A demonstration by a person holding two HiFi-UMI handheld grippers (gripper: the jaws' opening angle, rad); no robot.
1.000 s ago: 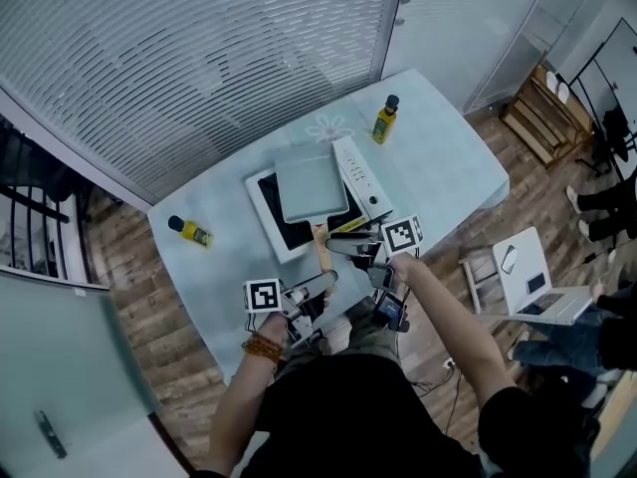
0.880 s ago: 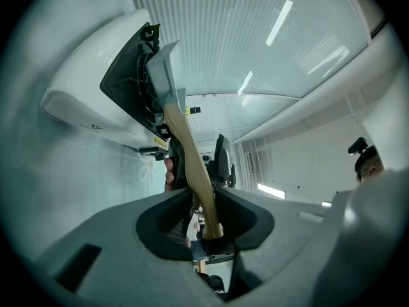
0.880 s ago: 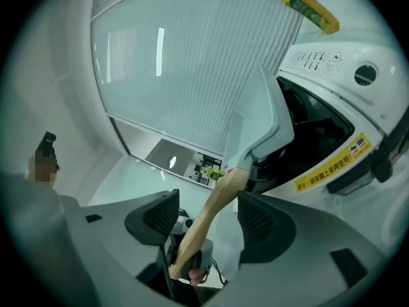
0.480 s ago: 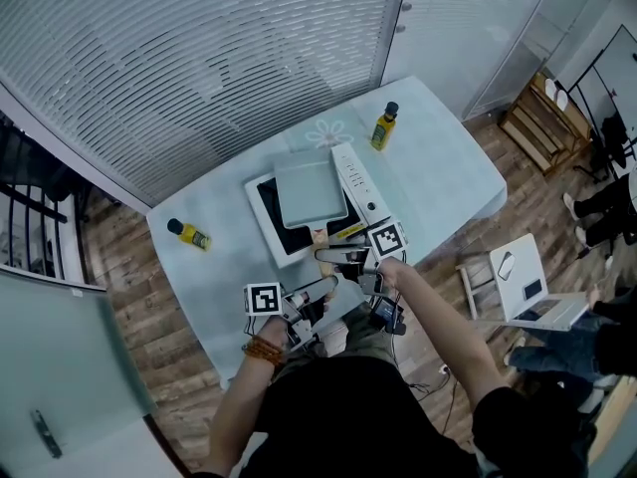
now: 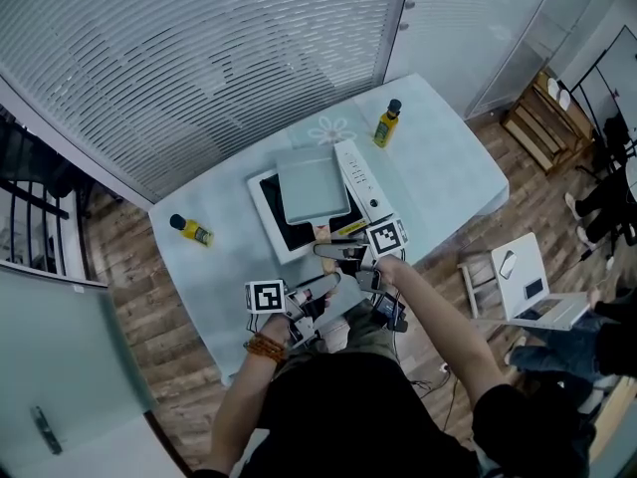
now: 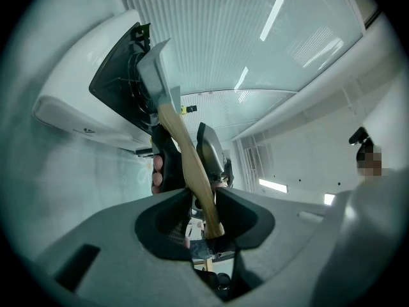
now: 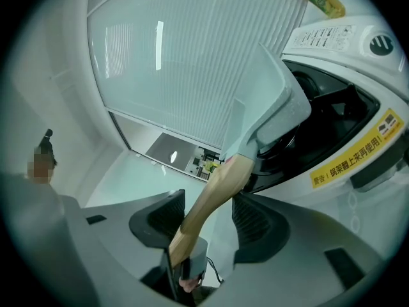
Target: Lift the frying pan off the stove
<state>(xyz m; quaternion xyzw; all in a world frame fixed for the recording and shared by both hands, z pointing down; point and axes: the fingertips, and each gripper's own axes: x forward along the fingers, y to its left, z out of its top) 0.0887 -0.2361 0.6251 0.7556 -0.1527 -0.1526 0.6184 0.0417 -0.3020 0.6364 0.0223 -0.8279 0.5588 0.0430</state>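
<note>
pan handle [image 6: 190, 165] stands between parted jaws in each gripper view, indistinct overhead.

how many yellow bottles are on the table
2. One yellow bottle stands near the far edge of the table, right of the stove; the second bottle sits near the left edge. None seems hidden.

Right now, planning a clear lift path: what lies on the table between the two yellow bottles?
The white stove with the grey frying pan on it, seen in the head view.
</note>
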